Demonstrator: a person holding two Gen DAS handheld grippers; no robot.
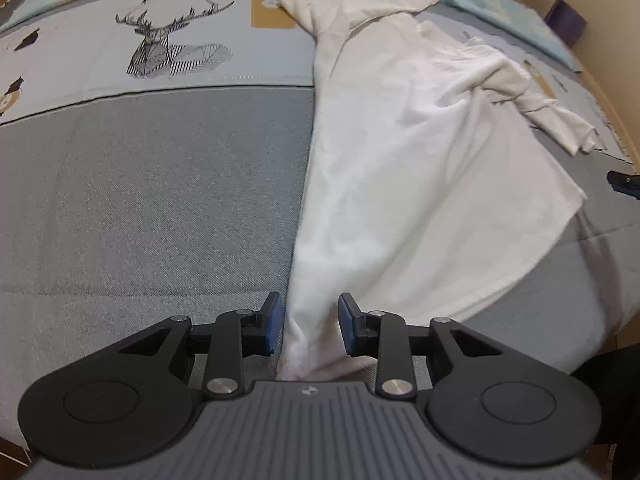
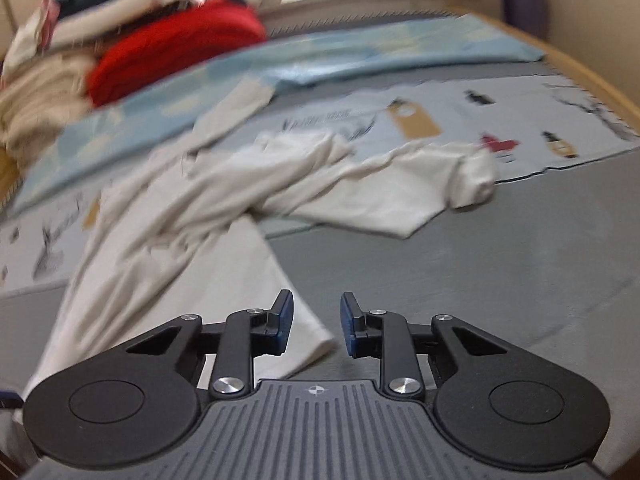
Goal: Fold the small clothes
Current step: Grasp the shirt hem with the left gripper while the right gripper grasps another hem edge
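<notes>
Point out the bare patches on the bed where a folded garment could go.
Free: the grey blanket left of the white shirt, below the deer print; also the grey stretch right of the shirt's hem. Crowded: the far corner, under the clothes pile.

Shirt (image 1: 420, 184) spread on bed cover (image 1: 160, 184); clothes pile (image 2: 132, 40) behind it, far left on bed.

White long-sleeved garment (image 1: 420, 168) spread on grey bed, sleeves crumpled.
</notes>
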